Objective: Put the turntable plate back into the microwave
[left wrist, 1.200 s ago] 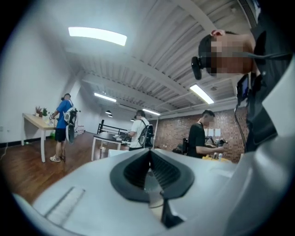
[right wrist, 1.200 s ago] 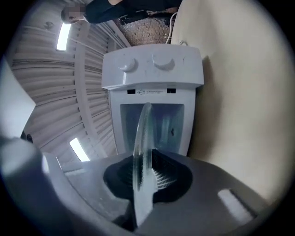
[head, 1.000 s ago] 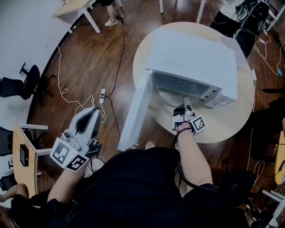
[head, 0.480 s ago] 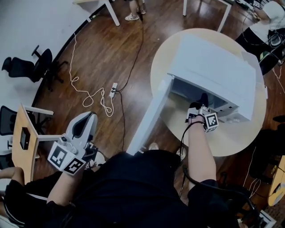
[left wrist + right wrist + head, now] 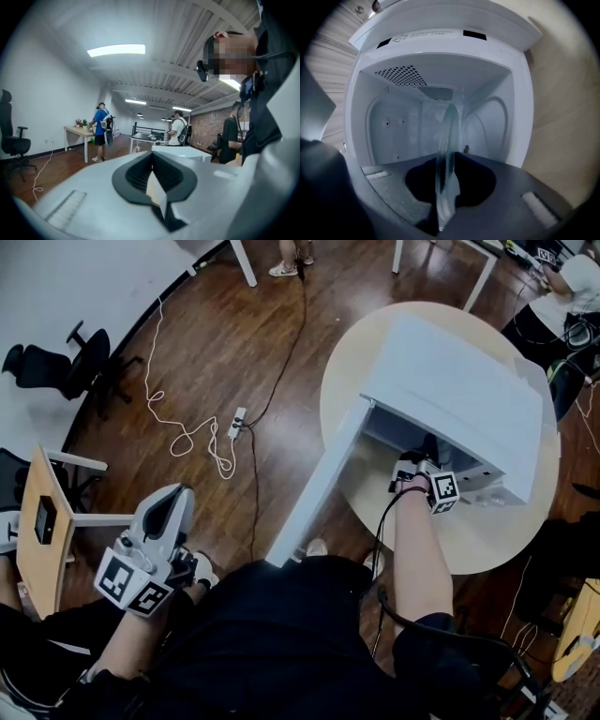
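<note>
Dark floorboards ring the round worktop [image 5: 487, 540] bearing the open microwave [image 5: 459, 381]. The right hand-held gripper [image 5: 446, 197] clamps the glass turntable plate [image 5: 447, 154] at the microwave's mouth. Carry it in level, centre it, then lower before releasing. The left hand-held gripper [image 5: 173, 501], well away from the microwave, seems closed and empty.

In the head view the white box-shaped microwave [image 5: 459, 390] roofs over its own cavity. The jaw tips of the right gripper [image 5: 424, 465] are hidden under that top, and the clear round glass turntable plate [image 5: 450, 140] cannot be seen there. In the right gripper view the plate stands edge-on, its near rim buried between the dark jaws and its far rim hard to tell from the white back wall. At the far side, a standing person [image 5: 284, 266] is cut off by the top edge.
</note>
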